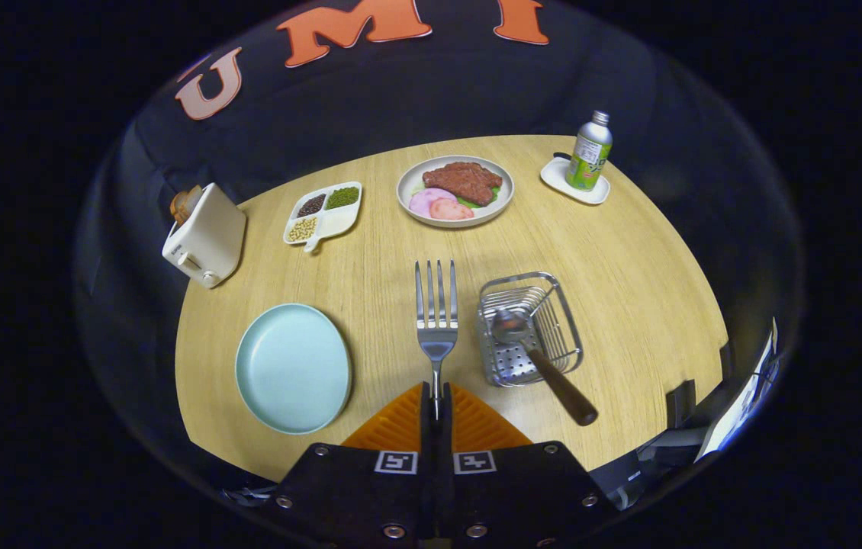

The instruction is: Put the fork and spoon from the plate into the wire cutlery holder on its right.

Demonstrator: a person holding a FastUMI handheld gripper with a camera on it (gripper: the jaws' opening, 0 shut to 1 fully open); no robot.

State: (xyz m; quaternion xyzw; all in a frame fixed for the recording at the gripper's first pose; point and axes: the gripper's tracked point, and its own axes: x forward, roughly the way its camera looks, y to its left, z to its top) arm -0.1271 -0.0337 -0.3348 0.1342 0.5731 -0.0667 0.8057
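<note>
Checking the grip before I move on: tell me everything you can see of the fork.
The fork looks like plain shiny metal with four tines. The gripper is shut on its handle, orange fingers pressing from both sides. It points straight ahead, tines away, between the empty blue plate and the wire cutlery holder.

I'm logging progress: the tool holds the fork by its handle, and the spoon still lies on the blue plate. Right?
Not quite. The gripper view shows the spoon already standing in the wire cutlery holder, not on the blue plate. The tool does hold the fork by its handle.
</note>
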